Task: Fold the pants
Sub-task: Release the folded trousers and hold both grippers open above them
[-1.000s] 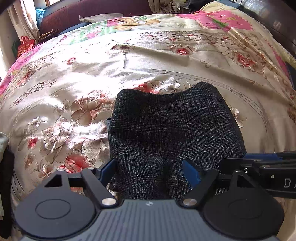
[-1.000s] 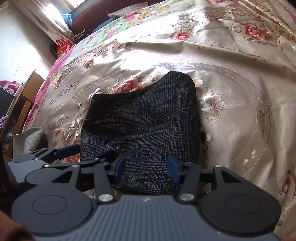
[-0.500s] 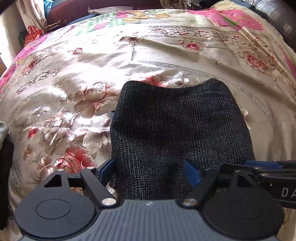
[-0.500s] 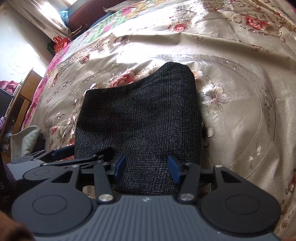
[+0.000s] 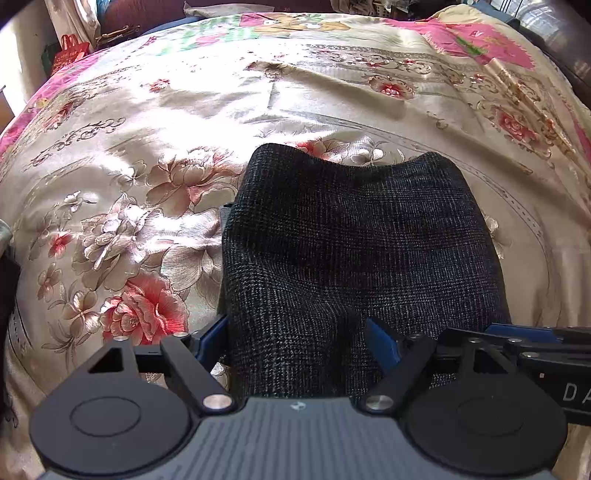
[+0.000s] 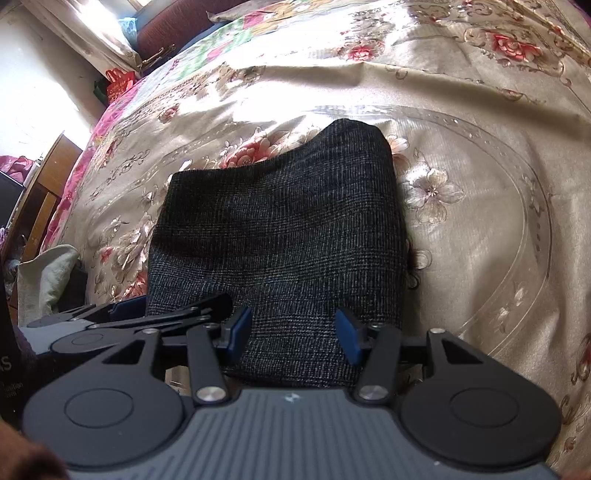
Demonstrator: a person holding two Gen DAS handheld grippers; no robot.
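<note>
The dark checked pants (image 5: 354,251) lie folded into a compact rectangle on the floral bedspread (image 5: 184,122). They also show in the right wrist view (image 6: 280,236). My left gripper (image 5: 295,341) is open, its blue fingers standing either side of the near left part of the fold. My right gripper (image 6: 291,332) is open too, its fingers astride the near right part. The right gripper's arm (image 5: 535,343) shows at the right of the left wrist view. The left gripper's arm (image 6: 129,314) shows at the left of the right wrist view. The near edge of the pants is hidden behind both gripper bodies.
A dark red headboard (image 5: 147,14) and a red bag (image 5: 70,55) stand at the far left of the bed. A wooden cabinet (image 6: 40,192) and a pale cloth (image 6: 48,273) lie off the bed's left side. Bedspread (image 6: 498,184) stretches right of the pants.
Both grippers have drawn back and up a little from the pants, so the fold sits lower and farther in view. The jaws stay open. The pants have not moved.
</note>
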